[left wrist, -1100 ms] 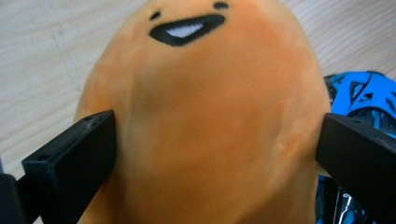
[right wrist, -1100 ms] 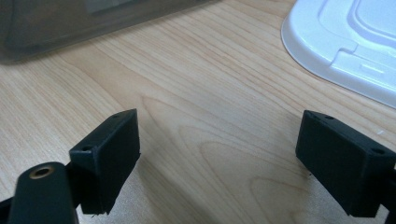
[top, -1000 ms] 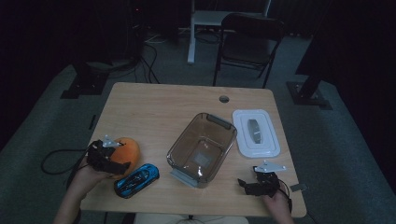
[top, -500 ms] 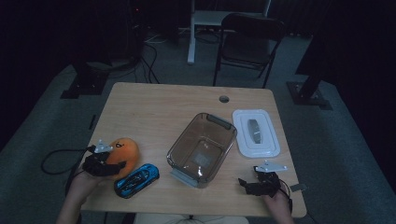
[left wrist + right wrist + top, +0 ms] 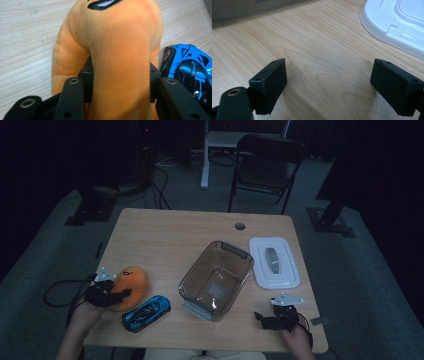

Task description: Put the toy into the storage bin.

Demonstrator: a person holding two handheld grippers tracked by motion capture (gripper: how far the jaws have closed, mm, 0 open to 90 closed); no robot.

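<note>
An orange plush toy (image 5: 131, 282) lies at the table's front left. My left gripper (image 5: 107, 292) comes at it from the left. Its jaws have just been closing, and now both pads press into the plush (image 5: 120, 50), denting its sides. A shiny blue toy car (image 5: 146, 312) sits just right of the plush, and the left gripper view has it (image 5: 190, 70) at the right edge. My right gripper (image 5: 275, 317) rests near the front right corner. It (image 5: 329, 82) stands open over bare wood with nothing between the jaws.
A clear plastic container (image 5: 216, 279) stands open in the middle of the wooden table (image 5: 175, 235). Its white lid (image 5: 275, 262) lies flat to the right, just beyond my right gripper. A cable hole (image 5: 240, 226) marks the far edge. A folding chair (image 5: 265, 165) stands behind.
The left gripper's jaws have closed from wide open onto the orange plush, and the hand has slipped slightly toward the table's front left. The right gripper has stayed still.
</note>
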